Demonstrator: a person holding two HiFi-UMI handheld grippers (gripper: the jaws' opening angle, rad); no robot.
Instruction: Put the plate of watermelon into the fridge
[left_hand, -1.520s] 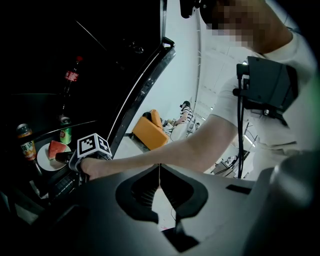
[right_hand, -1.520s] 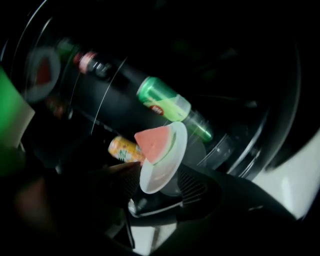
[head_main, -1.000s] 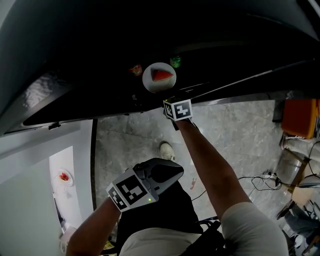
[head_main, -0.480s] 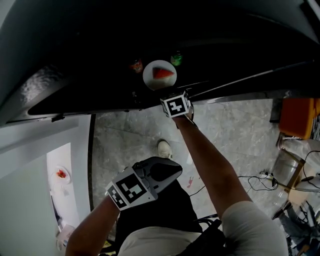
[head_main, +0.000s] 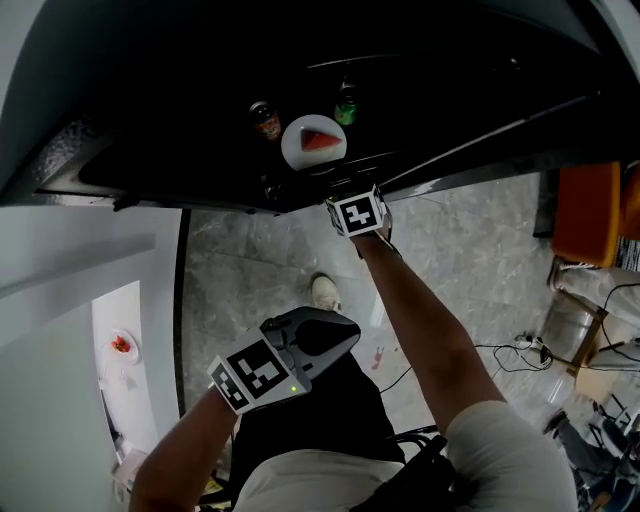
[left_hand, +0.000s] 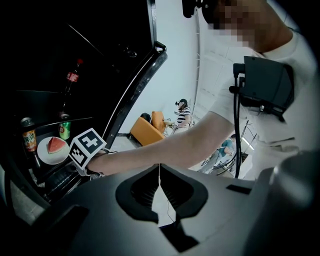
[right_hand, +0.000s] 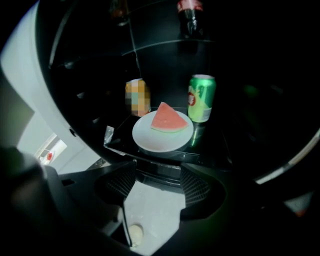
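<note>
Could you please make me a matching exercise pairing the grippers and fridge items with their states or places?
1 left gripper
2 right gripper
3 green can
4 plate of watermelon

A front of the fridge shelf
B jaws apart, empty
C jaws together
D behind the plate, right side

Pairs: 1-C, 2-B, 3-D, 4-A

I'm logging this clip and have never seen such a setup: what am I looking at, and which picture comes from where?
There is no robot here: a person holds a two-jaw gripper in each hand. The head view looks down from a camera on their head; the other two views ride on the grippers. The right gripper is open and empty, facing an open fridge. On a shelf inside sits the plate with a watermelon slice, and a green can and an orange can stand behind it. The left gripper is shut, empty, near the body.
</note>
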